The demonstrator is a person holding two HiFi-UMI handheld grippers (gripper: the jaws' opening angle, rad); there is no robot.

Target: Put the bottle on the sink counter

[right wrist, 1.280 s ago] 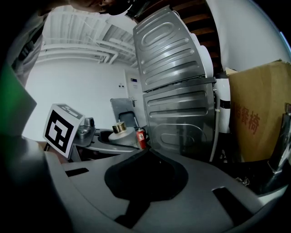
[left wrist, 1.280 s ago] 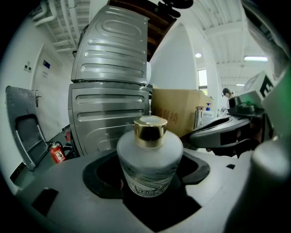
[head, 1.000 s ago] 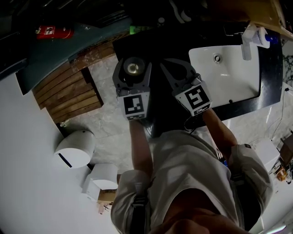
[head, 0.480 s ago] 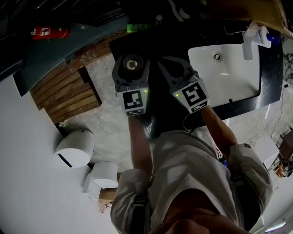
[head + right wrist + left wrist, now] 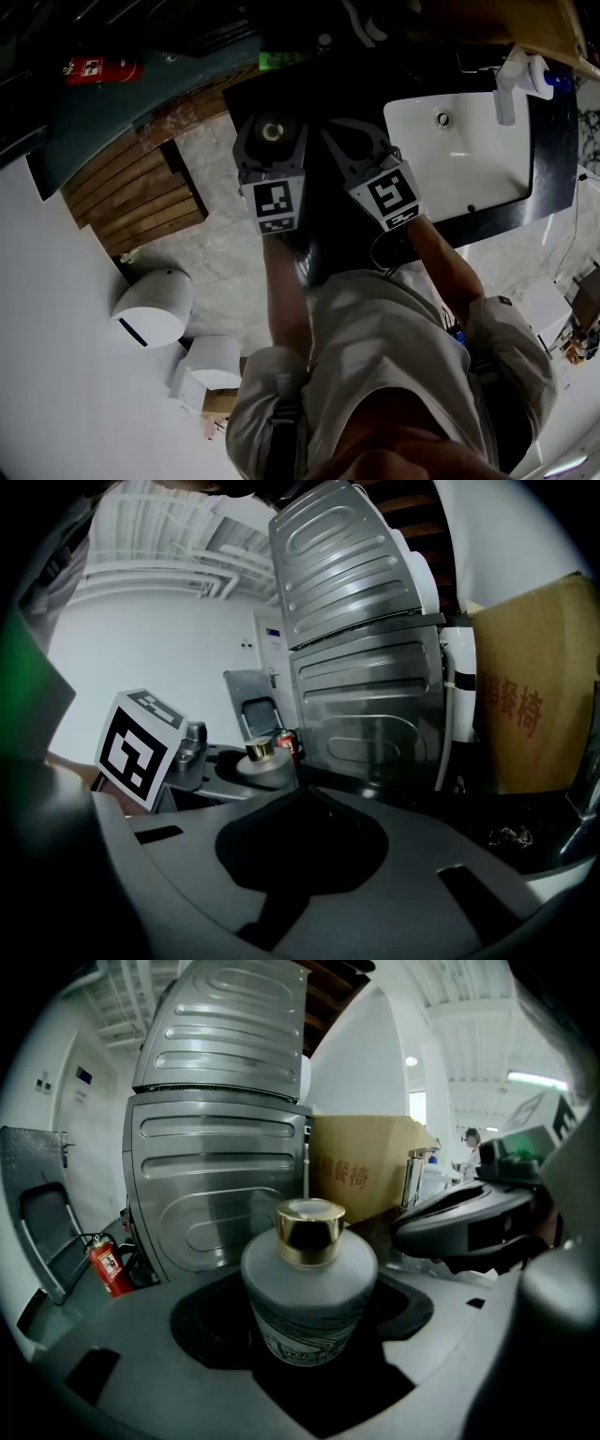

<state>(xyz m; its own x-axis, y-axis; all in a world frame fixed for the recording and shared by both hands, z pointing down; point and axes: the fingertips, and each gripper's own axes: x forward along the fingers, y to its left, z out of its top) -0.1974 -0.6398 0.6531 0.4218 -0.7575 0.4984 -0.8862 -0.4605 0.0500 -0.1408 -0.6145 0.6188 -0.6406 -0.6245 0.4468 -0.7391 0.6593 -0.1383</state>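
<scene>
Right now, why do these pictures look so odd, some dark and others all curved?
Head view: dim overall, the black counter nearly lost in shadow while the white sink stands out bright. Left gripper view: wide-angle bending and dark corners, yet the bottle is sharp, its gold cap glinting. Right gripper view: the same curving, ribbed metal panels bowed, foreground murky.

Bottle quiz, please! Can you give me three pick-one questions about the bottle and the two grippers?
1. Where is the bottle?
A) in the sink
B) in the left gripper
C) on the floor

2. What colour is its cap?
A) red
B) gold
C) blue

3. What is the right gripper holding?
A) nothing
B) the bottle
C) a cup

Answers:
1 B, the left gripper view shows it clamped there.
2 B, it shines gold.
3 A, the right gripper view shows it shut and empty.
</scene>
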